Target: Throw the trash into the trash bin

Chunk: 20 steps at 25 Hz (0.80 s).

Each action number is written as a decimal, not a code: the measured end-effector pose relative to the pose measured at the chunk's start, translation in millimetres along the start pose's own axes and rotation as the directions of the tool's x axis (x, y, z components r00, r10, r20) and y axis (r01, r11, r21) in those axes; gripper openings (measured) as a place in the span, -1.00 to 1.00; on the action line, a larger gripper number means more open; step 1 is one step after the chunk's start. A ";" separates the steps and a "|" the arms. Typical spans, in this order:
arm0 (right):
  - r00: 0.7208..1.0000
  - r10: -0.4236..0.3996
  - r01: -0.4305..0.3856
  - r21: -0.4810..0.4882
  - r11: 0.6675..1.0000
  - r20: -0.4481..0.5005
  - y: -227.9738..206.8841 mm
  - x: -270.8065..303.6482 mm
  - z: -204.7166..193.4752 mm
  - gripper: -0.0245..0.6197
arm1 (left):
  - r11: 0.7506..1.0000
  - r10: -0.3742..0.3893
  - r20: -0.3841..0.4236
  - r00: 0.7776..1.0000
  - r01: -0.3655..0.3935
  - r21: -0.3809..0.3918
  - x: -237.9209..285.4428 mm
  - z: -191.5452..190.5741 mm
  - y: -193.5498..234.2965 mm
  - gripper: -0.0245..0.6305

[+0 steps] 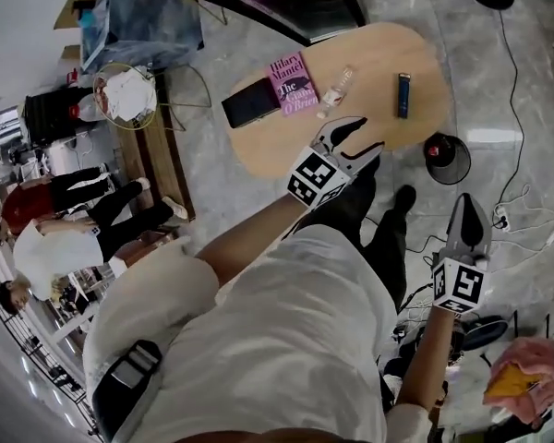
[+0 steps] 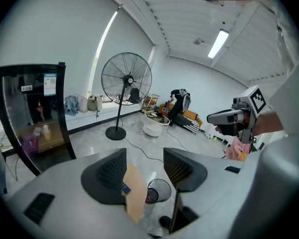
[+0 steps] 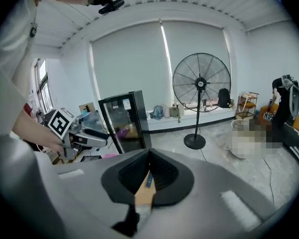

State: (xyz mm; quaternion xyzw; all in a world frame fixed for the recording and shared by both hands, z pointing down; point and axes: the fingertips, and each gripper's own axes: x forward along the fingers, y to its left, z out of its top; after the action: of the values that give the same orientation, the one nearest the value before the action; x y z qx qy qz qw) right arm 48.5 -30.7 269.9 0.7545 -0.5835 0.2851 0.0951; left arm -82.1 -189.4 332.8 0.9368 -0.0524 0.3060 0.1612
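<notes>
On the oval wooden table (image 1: 369, 58) lie a crumpled clear plastic bottle (image 1: 335, 90), a slim blue object (image 1: 403, 94), a pink book (image 1: 294, 83) and a black tablet (image 1: 251, 102). A black wire trash bin (image 1: 448, 158) stands on the floor by the table's right end and shows between the left jaws as the bin (image 2: 158, 189). My left gripper (image 1: 365, 137) hangs over the table's near edge, open and holding nothing (image 2: 144, 163). Lower right, over the floor, my right gripper (image 1: 468, 203) is shut with nothing in it (image 3: 149, 156).
Cables and a power strip (image 1: 535, 229) run over the floor on the right. A pink cloth (image 1: 526, 367) lies at lower right. People (image 1: 65, 220) stand to the left near a shelf. A standing fan (image 2: 125, 81) and a glass-door cabinet (image 3: 122, 121) stand farther off.
</notes>
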 end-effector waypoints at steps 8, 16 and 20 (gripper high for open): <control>0.998 -0.052 0.053 0.038 0.998 -0.040 -8.1 28.7 -42.3 -0.89 | 0.999 -0.036 -0.095 0.995 0.038 0.013 69.0 -56.7 20.5 -0.24; 0.995 -0.058 0.068 0.128 0.989 -0.079 -22.4 71.0 -111.3 -0.89 | 0.999 -0.018 -0.171 0.985 0.024 0.029 149.1 -117.5 41.9 -0.24; 0.993 -0.054 0.072 0.185 0.980 -0.100 -25.4 87.6 -149.6 -0.89 | 1.000 0.024 -0.213 0.977 -0.022 0.015 189.1 -155.2 56.6 -0.24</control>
State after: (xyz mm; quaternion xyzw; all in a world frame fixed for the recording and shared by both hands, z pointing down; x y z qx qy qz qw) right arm 38.1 -24.2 444.7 0.7639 -0.5245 0.3710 0.0600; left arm -26.9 -190.8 577.8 0.8990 -0.0437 0.4067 0.1567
